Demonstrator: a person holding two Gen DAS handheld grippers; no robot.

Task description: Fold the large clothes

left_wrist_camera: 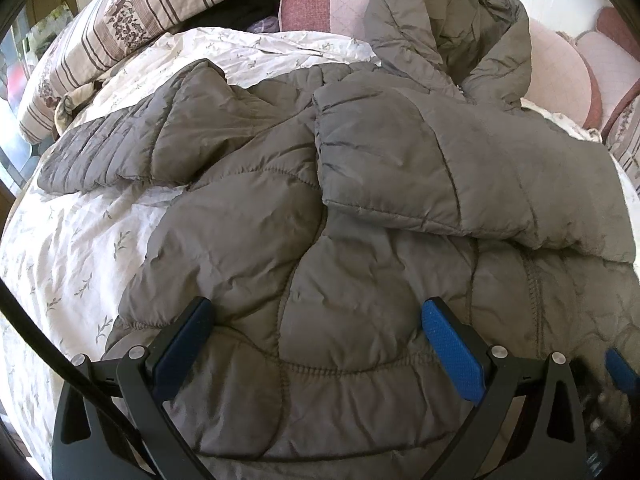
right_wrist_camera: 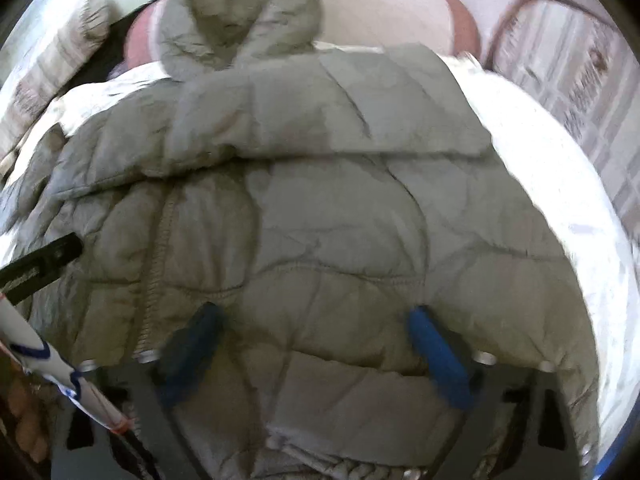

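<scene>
1. Grey quilted jacket: spread on a bed over a white leaf-print bedspread. Its hood lies toward the headboard cushions; one sleeve is folded across the body, the other extends to the side.
2. Left gripper: blue-padded jaws apart, straddling the jacket's lower hem area; the fabric bulges between them, unpinched.
3. Right gripper: jaws apart over the lower part of the jacket, view blurred; whether the pads touch the fabric I cannot tell.
4. Striped floral pillow: at the bed's far corner.
</scene>
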